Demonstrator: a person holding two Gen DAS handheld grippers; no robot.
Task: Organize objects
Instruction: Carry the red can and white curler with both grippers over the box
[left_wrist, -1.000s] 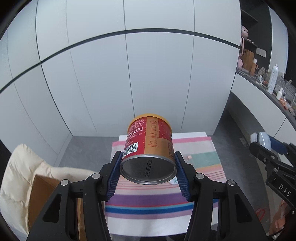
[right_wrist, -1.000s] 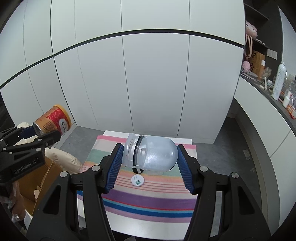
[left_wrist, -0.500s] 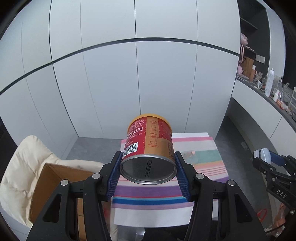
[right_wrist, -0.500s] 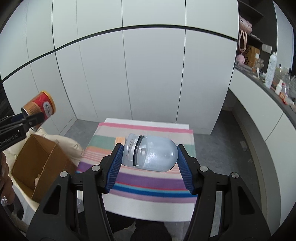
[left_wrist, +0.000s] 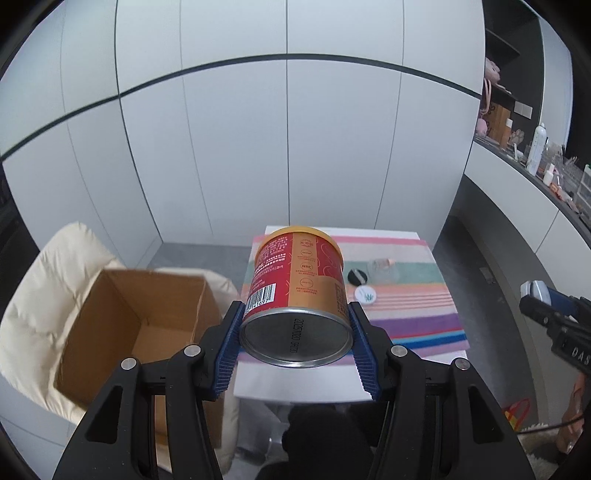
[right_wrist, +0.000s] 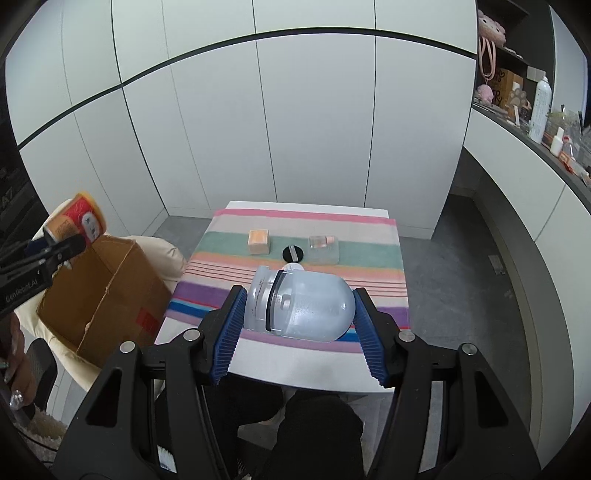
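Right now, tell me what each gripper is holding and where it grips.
The left gripper clamps the red can across its sides near the metal bottom. The right gripper clamps the translucent jar, lying sideways, end to end.

A small white bench stands before white cabinet doors, covered by a striped cloth. On the green stripe lie 3 things in a row: an orange cube, a black round puff, a clear box. A white round lid sits just in front of the puff
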